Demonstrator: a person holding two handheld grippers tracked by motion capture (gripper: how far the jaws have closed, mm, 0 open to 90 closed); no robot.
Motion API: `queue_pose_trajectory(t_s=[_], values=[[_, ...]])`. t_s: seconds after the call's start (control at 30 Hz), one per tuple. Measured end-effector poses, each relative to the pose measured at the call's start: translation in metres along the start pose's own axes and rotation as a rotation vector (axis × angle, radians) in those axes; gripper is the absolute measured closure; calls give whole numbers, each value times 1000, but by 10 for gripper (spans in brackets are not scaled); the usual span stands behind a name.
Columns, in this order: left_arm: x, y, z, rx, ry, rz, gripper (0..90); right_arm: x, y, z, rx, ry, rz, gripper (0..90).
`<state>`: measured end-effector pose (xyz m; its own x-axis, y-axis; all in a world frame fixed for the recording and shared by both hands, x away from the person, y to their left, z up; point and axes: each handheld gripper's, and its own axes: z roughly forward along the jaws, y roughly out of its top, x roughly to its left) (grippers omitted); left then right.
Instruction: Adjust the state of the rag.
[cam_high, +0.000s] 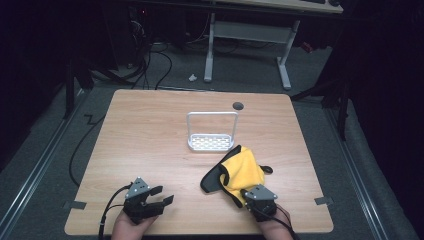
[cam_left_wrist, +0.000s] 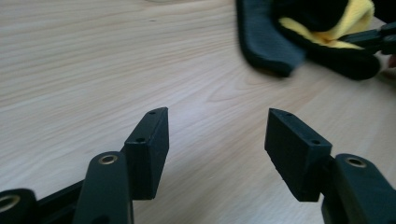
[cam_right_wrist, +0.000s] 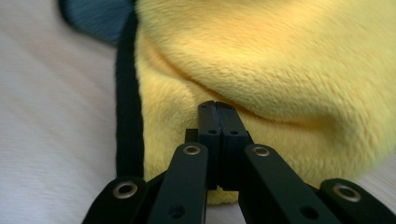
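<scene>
While the right gripper (cam_high: 248, 194) sits at the near edge of the table (cam_high: 150, 150), its jaws are pressed together with no gap, and in the right gripper view (cam_right_wrist: 217, 109) the tips are buried in the yellow pile; I read that as pinching a fold at the near hem of the cloth (cam_high: 242, 170), though the fabric between the pads is hidden; the cloth itself lies straight ahead of that gripper, touching it, bunched into a yellow mound with black trim; its long axis runs from the gripper forward and a bit left, with a black flap (cam_high: 212, 180) trailing off to the gripper's left; beyond the far end of the cloth, just ahead and close by, stands the white rack (cam_high: 212, 131), upright, apparently not touching the cloth; so the line gripper–cloth–rack is nearly straight, which is what any pull or lift hinges on; the left gripper (cam_high: 159, 196) is off to the left, well apart from the cloth, jaws spread wide with bare wood between them; in the left gripper view (cam_left_wrist: 217, 135) the black flap (cam_left_wrist: 268, 44) sits ahead and to the right, the nearest bit of cloth to it; judgement: right hand owns the cloth; left would need to swing right to catch the flap.
</scene>
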<state>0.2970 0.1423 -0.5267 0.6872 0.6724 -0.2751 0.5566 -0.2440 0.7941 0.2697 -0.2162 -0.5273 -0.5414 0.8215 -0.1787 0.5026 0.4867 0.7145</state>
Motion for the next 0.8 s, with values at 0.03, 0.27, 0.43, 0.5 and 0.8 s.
queue_pose_trajectory(t_s=[0.03, 0.27, 0.43, 0.5, 0.8], values=[[-4, 3, 6, 4, -7, 11, 395, 5, 2, 1, -3, 11, -16, 900], [-18, 33, 62, 29, -26, 9, 387, 16, 5, 2, -8, 26, -59, 900], [-33, 49, 99, 93, 33, 49, 399, 16, 4, 1, -13, 27, -63, 900], [-36, 51, 103, 101, 47, 65, 536, 16, 4, 1, -13, 29, -58, 900], [-31, 40, 71, 82, 34, 75, 818, 14, 2, -1, -11, 27, -66, 900]])
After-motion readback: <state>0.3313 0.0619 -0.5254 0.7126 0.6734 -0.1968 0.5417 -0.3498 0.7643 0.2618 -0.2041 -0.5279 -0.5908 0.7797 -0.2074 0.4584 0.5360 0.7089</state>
